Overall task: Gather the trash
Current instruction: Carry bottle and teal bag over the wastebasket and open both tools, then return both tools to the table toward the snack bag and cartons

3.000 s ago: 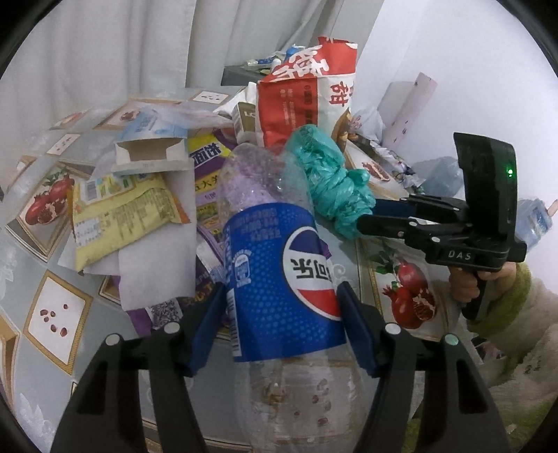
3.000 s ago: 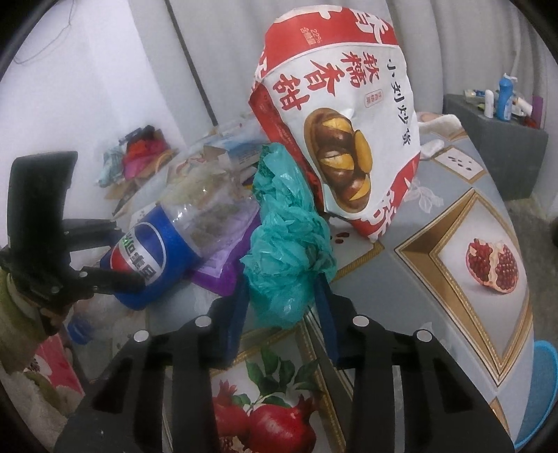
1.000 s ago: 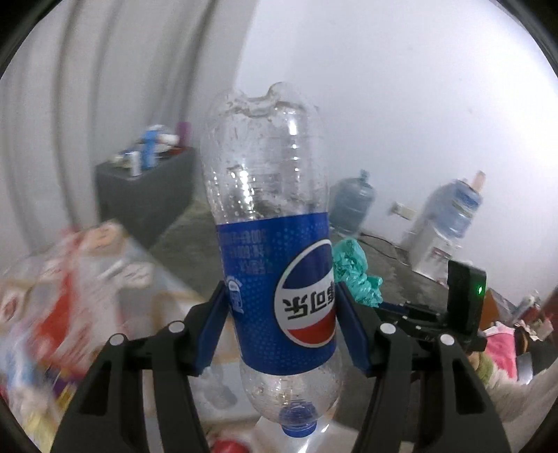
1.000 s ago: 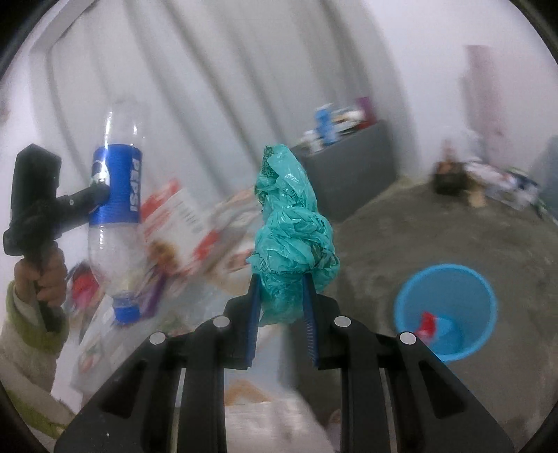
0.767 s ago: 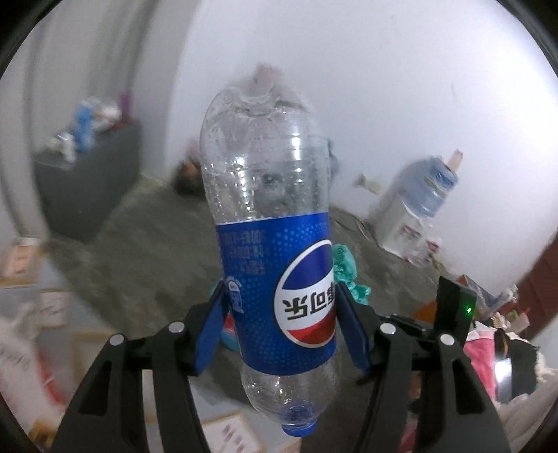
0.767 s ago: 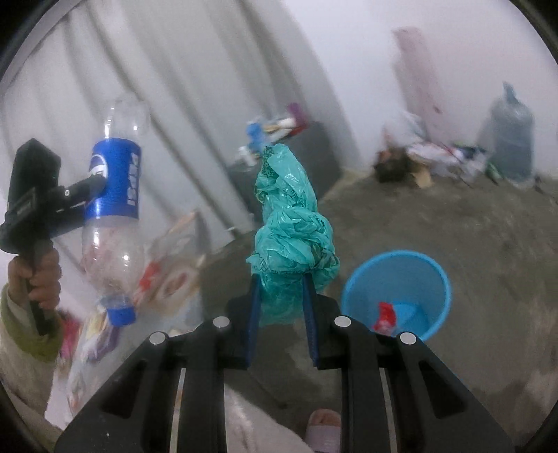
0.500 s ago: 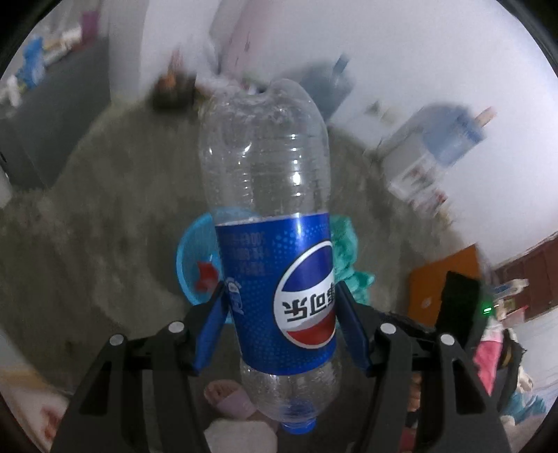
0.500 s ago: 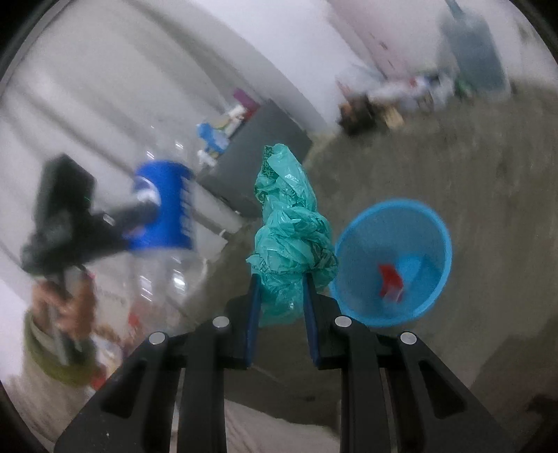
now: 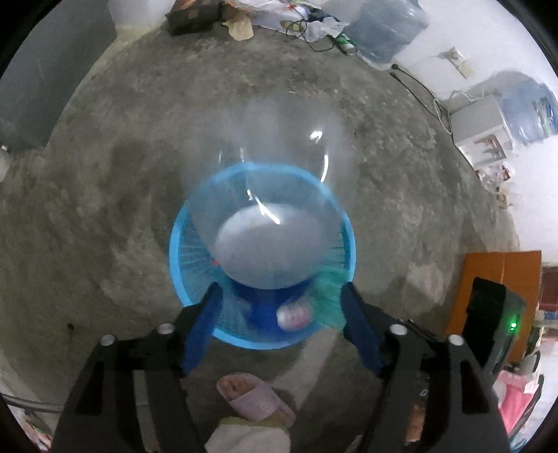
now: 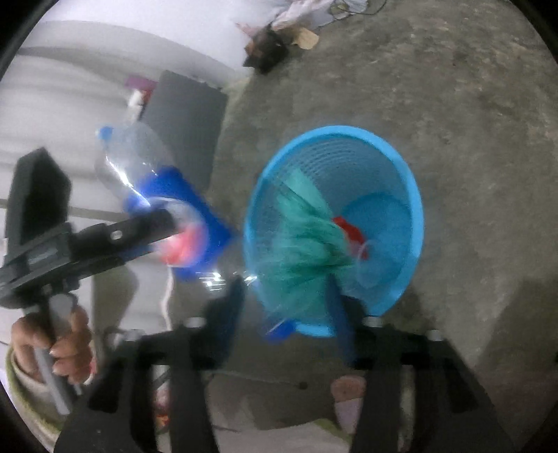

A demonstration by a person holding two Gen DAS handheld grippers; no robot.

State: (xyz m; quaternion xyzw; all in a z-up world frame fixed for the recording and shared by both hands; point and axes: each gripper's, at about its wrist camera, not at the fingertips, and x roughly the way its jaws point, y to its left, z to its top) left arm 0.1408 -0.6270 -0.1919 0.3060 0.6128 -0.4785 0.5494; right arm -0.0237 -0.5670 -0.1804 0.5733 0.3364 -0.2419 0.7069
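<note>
A blue mesh waste basket [image 9: 190, 258] stands on the concrete floor, also in the right wrist view [image 10: 411, 195]. My left gripper [image 9: 279, 324] is open above it; the clear Pepsi bottle [image 9: 268, 240] is loose between its jaws, blurred, dropping bottom-first toward the basket. It also shows in the right wrist view [image 10: 157, 195]. My right gripper [image 10: 286, 313] is open; the teal plastic bag [image 10: 307, 240] is blurred and falling into the basket. A red scrap [image 10: 348, 233] lies at the basket's bottom.
A pink slipper and foot [image 9: 254, 397] stand just in front of the basket. Water jugs [image 9: 383, 31] and a dispenser [image 9: 481, 129] line the far wall. A grey cabinet [image 10: 185, 115] stands left. An orange box [image 9: 488, 275] sits right.
Both grippers swung from the table to above the basket and tilted down. Both have opened; the bottle and the teal bag have left the jaws and are falling.
</note>
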